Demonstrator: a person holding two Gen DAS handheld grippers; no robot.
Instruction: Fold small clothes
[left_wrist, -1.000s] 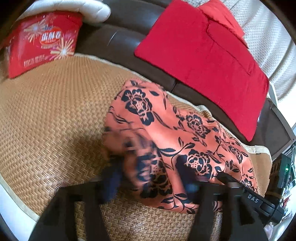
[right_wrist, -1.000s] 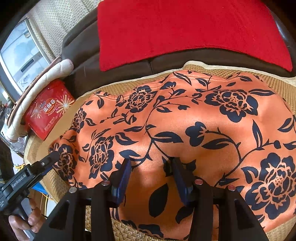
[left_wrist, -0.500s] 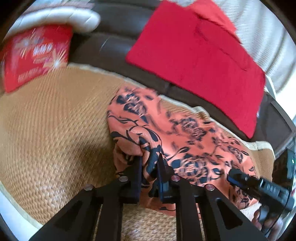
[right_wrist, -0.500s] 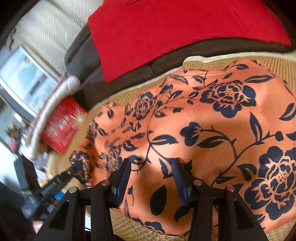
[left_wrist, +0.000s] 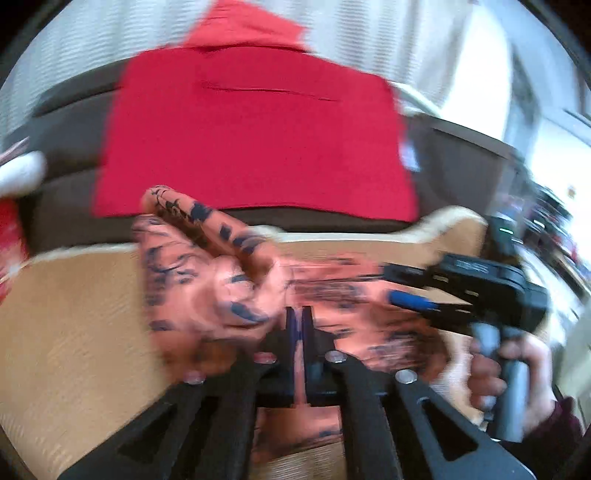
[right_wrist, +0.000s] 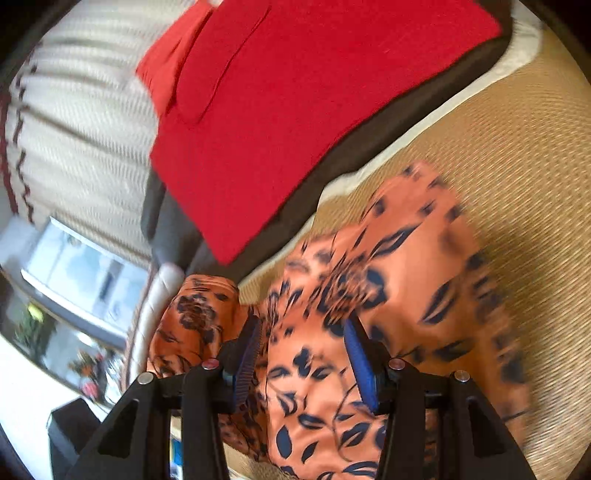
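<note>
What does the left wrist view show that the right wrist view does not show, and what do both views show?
Only the left wrist view: the left gripper shut on the orange floral garment, and the hand holding the right gripper. Only the right wrist view: a window, and floral cloth between the right gripper's blue pads. Both: garment, red cloth, woven mat.

Your widest free room is the bare woven mat (right_wrist: 517, 155), open to the right of the orange floral garment (right_wrist: 406, 258) in the right wrist view and to its left (left_wrist: 74, 314) in the left wrist view. Past the mat's far edge, the dark sofa back (left_wrist: 461, 166) rises with a red cloth (left_wrist: 251, 140) draped over it, closing that side. Your right gripper (left_wrist: 391, 284) and the hand (left_wrist: 517, 373) gripping it stand just right of the left gripper (left_wrist: 299, 321), crowding the garment there.
</note>
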